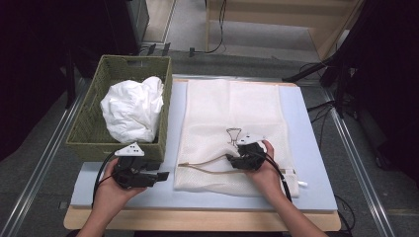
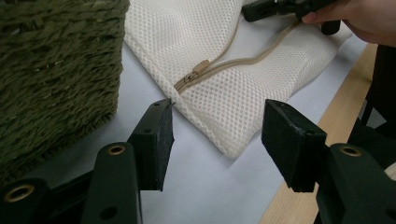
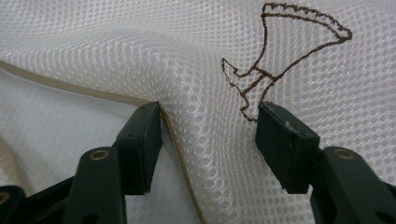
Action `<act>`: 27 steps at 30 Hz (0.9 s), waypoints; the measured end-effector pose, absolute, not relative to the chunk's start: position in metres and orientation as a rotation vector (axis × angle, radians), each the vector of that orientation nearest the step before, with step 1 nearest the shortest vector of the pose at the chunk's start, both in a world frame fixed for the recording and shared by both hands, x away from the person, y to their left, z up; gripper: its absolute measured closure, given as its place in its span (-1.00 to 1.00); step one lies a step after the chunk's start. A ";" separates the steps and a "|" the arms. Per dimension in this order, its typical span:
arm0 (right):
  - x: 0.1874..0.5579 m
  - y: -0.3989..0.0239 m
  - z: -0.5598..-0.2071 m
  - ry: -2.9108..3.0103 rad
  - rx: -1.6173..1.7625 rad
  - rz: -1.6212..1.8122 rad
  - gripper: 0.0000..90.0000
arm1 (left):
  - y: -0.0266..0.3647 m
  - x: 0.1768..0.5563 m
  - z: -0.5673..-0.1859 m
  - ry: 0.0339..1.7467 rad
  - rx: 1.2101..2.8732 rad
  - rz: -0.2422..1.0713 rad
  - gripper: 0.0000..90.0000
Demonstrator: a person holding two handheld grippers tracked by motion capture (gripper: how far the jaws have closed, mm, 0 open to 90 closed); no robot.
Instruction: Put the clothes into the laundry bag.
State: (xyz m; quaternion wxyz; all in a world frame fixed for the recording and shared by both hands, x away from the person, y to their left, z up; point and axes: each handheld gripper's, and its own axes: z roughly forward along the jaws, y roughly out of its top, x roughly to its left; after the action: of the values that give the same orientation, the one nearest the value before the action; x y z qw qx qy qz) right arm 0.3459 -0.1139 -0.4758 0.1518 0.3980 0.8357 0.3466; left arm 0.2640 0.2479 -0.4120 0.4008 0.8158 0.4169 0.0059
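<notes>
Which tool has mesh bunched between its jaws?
The right tool, on the mesh laundry bag: fabric humps up between its jaws beside the zipper opening. The left tool hangs over bare mat by the bag's corner.

High view overhead, facing forward-down; both gripper views close, low; all share mesh bag (image 1: 232, 133).

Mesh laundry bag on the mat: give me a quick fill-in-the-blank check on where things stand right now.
1. The white garment lies bundled in the green woven ____.
2. The mesh bag lies flat on the pale blue ____.
3. The right gripper has its jaws at the bag's beige ____ edge.
4. The left gripper holds ____.

Missing words: basket; mat; zipper; nothing
</notes>
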 end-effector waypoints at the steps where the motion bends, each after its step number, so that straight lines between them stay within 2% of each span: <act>1: 0.347 -0.114 -0.475 2.400 1.129 0.992 0.10 | 0.248 0.264 -0.412 1.057 2.062 0.017 -0.02; 5: 0.349 -0.112 -0.474 2.403 1.134 1.010 0.46 | 0.249 0.263 -0.412 1.062 2.062 0.017 -0.01; 12: 0.352 -0.117 -0.470 2.434 1.184 1.014 0.87 | 0.249 0.263 -0.413 1.060 2.067 0.010 -0.01; 27: 0.353 -0.133 -0.433 2.446 1.228 1.169 0.87 | 0.251 0.264 -0.412 1.084 2.062 0.012 -0.01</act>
State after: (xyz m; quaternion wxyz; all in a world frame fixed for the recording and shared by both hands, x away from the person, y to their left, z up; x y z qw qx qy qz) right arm 0.3533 -0.1333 -0.4325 0.0826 0.4112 0.8190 0.3915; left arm 0.2642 0.2512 -0.4120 0.3946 0.8133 0.4276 0.0048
